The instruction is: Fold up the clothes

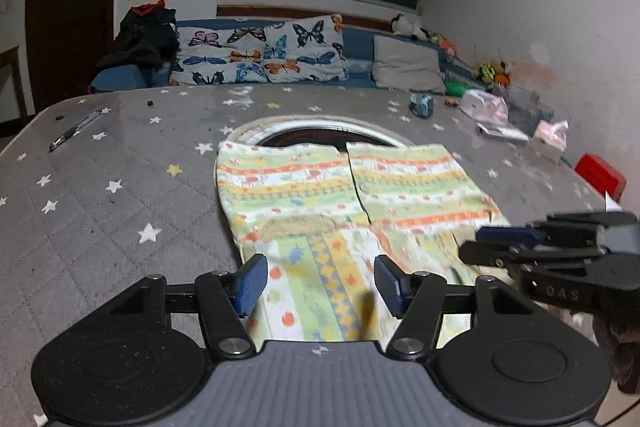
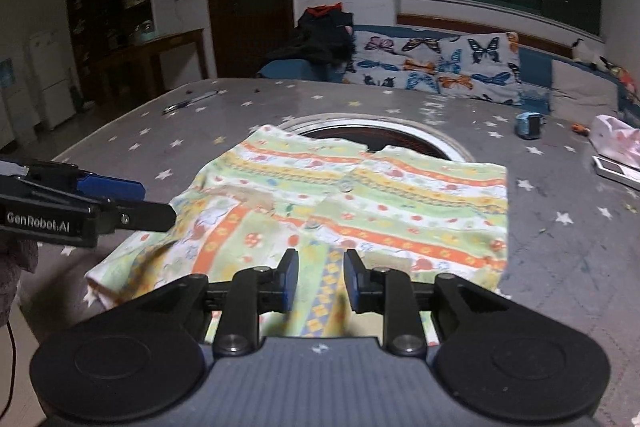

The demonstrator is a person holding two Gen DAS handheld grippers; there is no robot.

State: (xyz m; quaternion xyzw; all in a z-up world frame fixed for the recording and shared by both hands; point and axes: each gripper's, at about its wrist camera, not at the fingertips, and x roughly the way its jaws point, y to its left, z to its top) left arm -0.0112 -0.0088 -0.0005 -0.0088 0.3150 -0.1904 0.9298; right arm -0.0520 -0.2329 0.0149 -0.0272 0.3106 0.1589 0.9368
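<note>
A small striped garment in green, yellow, orange and white lies flat on the grey star-print table, partly folded, its near part turned crosswise. My left gripper is open and empty just above the garment's near edge. My right gripper is open by a narrower gap, empty, over the near edge of the garment. The right gripper also shows in the left wrist view at the garment's right side. The left gripper shows in the right wrist view at the garment's left side.
A round dark hob ring is set in the table behind the garment. A pen lies far left. A blue cup, packets and a red box sit at the right. A sofa with butterfly cushions stands behind.
</note>
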